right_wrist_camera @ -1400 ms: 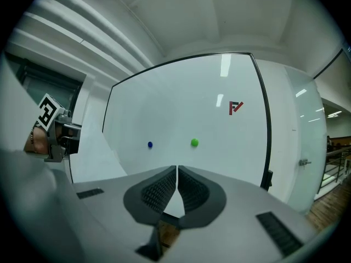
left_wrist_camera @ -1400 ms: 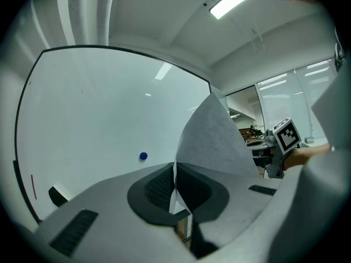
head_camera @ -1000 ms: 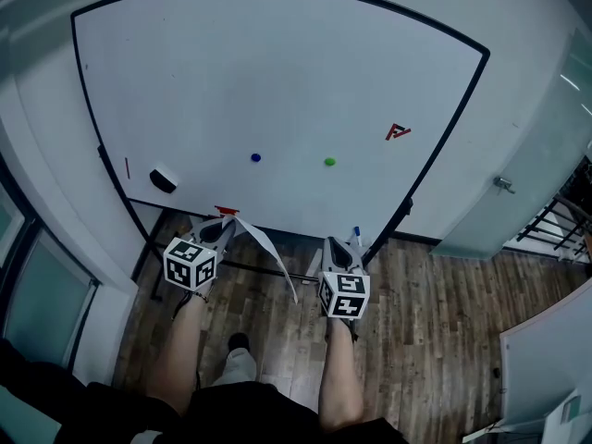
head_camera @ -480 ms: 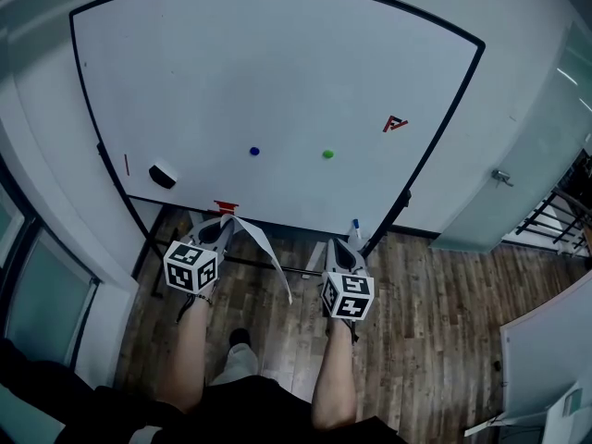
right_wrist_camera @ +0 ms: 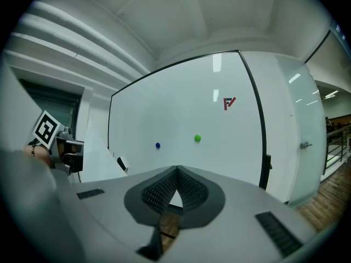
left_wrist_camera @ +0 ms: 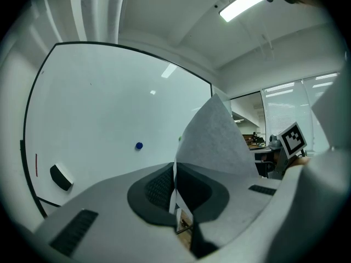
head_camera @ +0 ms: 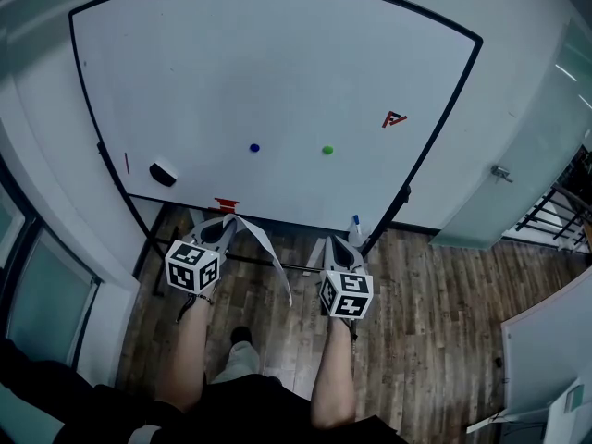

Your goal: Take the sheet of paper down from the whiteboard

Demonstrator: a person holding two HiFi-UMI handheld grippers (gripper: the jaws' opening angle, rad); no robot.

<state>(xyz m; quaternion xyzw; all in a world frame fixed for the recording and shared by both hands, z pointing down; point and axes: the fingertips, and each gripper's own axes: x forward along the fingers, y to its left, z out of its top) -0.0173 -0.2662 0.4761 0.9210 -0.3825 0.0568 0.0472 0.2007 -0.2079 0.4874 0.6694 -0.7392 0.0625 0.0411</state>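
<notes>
The white sheet of paper (head_camera: 265, 248) is off the whiteboard (head_camera: 277, 72) and hangs in the air below it. My left gripper (head_camera: 223, 226) is shut on its upper left edge. In the left gripper view the paper (left_wrist_camera: 219, 138) rises from between the closed pads (left_wrist_camera: 159, 188) and fans out to the right. My right gripper (head_camera: 337, 245) is level with the left, to the right of the sheet and apart from it. Its jaws (right_wrist_camera: 176, 171) are shut with nothing between them. A blue magnet (head_camera: 254, 147) and a green magnet (head_camera: 327, 150) remain on the board.
A black eraser (head_camera: 163, 174) clings to the board's lower left, and a red logo (head_camera: 395, 118) marks its right side. On the tray below sit a red item (head_camera: 226, 203) and a blue-capped marker (head_camera: 355, 224). Wooden floor (head_camera: 435, 294) lies underfoot, with a glass door (head_camera: 518, 155) at the right.
</notes>
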